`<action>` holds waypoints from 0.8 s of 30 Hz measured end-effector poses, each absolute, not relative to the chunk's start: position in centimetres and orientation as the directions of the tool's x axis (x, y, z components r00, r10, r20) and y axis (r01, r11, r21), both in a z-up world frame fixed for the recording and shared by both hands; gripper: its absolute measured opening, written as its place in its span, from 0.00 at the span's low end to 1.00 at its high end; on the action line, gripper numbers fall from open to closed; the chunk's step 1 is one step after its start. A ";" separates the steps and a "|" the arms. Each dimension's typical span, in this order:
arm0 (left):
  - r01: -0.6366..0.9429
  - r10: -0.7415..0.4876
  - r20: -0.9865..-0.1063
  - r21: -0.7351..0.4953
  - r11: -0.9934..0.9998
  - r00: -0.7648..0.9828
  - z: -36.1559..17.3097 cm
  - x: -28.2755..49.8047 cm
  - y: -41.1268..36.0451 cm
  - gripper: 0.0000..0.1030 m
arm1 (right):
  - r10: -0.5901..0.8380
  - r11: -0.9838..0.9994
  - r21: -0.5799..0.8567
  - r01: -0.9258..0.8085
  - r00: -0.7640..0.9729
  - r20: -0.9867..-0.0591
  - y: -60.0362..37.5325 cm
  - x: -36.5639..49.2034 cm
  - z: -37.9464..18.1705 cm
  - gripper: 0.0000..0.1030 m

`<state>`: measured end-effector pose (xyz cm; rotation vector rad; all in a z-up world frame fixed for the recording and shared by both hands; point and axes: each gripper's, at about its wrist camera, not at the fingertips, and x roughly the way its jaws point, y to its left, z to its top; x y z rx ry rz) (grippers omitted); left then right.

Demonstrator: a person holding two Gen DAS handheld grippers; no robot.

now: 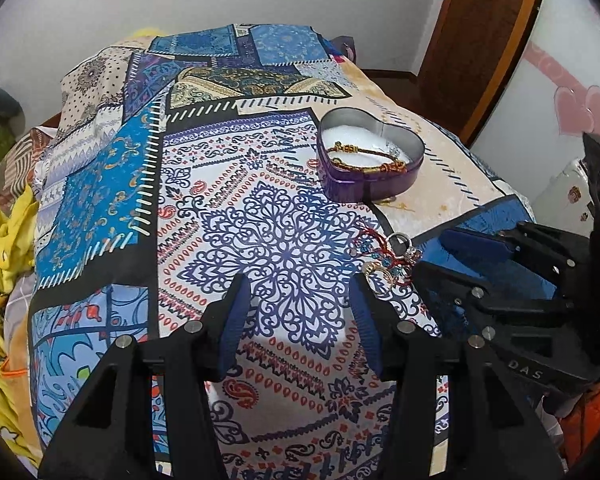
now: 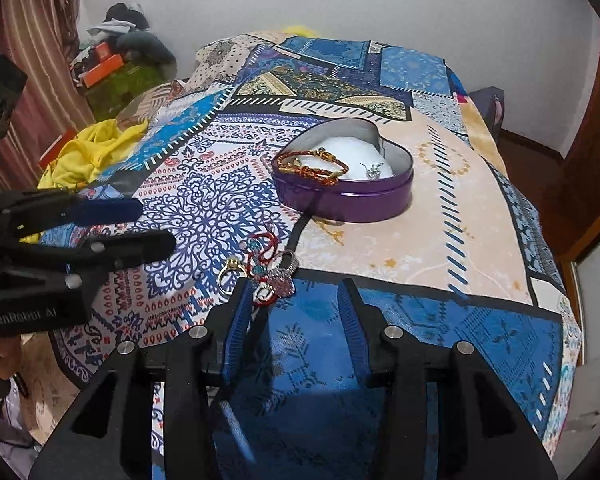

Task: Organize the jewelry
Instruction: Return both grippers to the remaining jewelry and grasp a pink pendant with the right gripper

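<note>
The little pile of red thread bands and gold rings (image 2: 266,270) lies on the patterned bed cover (image 2: 400,240), just past both open, empty jaws, near the purple heart-shaped tin (image 2: 352,196).

Purple heart-shaped tin (image 2: 352,196): we see it beyond both sets of jaws, on the patchwork bedspread (image 2: 440,240).
Red-and-gold cord bracelets (image 2: 312,166): inside the tin.
Loose rings and red thread charms (image 2: 266,272): just ahead of our right jaws, right of our left jaws.
</note>
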<state>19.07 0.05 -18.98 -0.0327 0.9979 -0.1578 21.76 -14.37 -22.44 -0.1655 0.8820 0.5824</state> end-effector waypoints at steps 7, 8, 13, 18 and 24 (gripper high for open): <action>0.129 -0.187 -0.834 -0.140 0.982 0.519 -19.8 19.3 0.1 0.42 | 0.423 0.817 0.094 -0.569 0.481 -0.768 -13.6 22.0 -22.9 0.15; 0.134 -0.194 -0.834 -0.145 0.980 0.516 -19.9 19.4 0.0 0.37 | 0.424 0.814 0.093 -0.574 0.477 -0.769 -13.5 22.0 -23.0 0.14; 0.154 -0.232 -0.841 -0.179 0.972 0.488 -20.3 19.8 -0.6 0.26 | 0.447 0.801 0.113 -0.588 0.462 -0.766 -13.6 22.0 -23.1 0.13; 0.173 -0.249 -0.846 -0.188 0.967 0.471 -20.7 20.4 -1.8 0.23 | 0.453 0.815 0.128 -0.566 0.483 -0.750 -14.4 22.2 -22.7 0.12; 0.181 -0.266 -0.859 -0.206 0.962 0.438 -21.3 21.5 -2.6 0.15 | 0.447 0.830 0.128 -0.542 0.512 -0.734 -15.5 22.3 -22.2 0.10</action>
